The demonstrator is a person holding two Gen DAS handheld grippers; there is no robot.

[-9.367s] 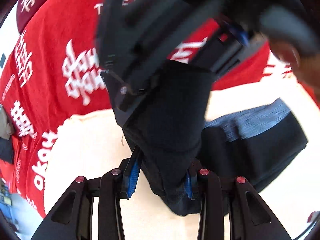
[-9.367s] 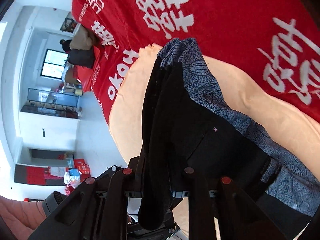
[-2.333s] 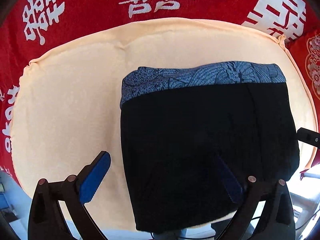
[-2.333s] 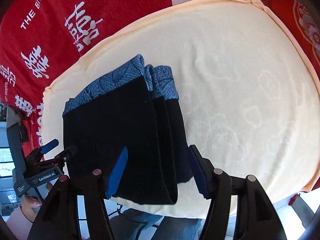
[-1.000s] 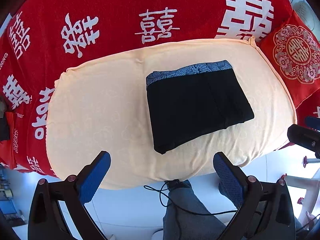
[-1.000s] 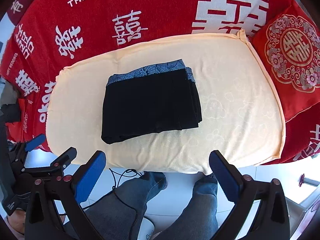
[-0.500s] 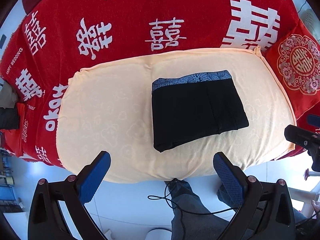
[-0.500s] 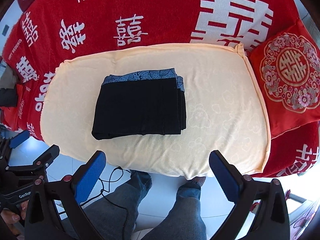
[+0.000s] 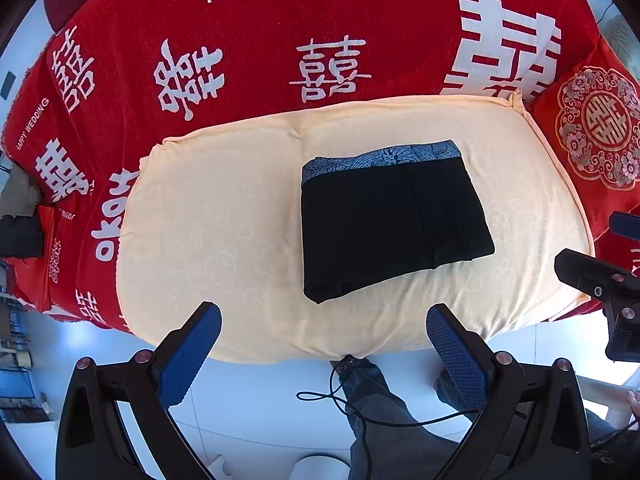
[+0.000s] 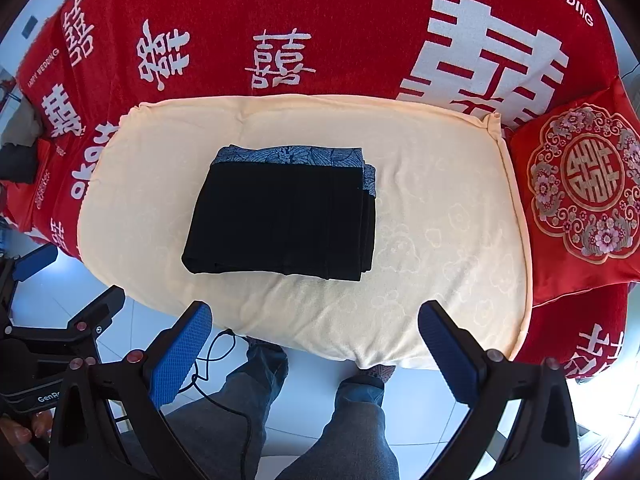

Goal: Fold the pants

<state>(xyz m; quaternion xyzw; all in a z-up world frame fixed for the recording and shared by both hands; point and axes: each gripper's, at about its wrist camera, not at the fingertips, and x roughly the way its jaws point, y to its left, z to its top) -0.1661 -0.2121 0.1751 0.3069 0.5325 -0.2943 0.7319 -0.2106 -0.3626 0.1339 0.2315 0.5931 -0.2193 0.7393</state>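
Observation:
The black pants with a blue patterned waistband lie folded in a flat rectangle on the cream cushion. They also show in the right wrist view on the same cushion. My left gripper is open and empty, held high and back from the cushion's front edge. My right gripper is open and empty too, also above the front edge. Neither gripper touches the pants.
A red blanket with white characters covers the sofa behind the cushion. A red embroidered pillow lies at the right. The person's legs and a black cable are on the white floor below.
Both grippers have pulled back and up from the cushion. The folded pants look smaller and farther away. They have not moved on the cushion.

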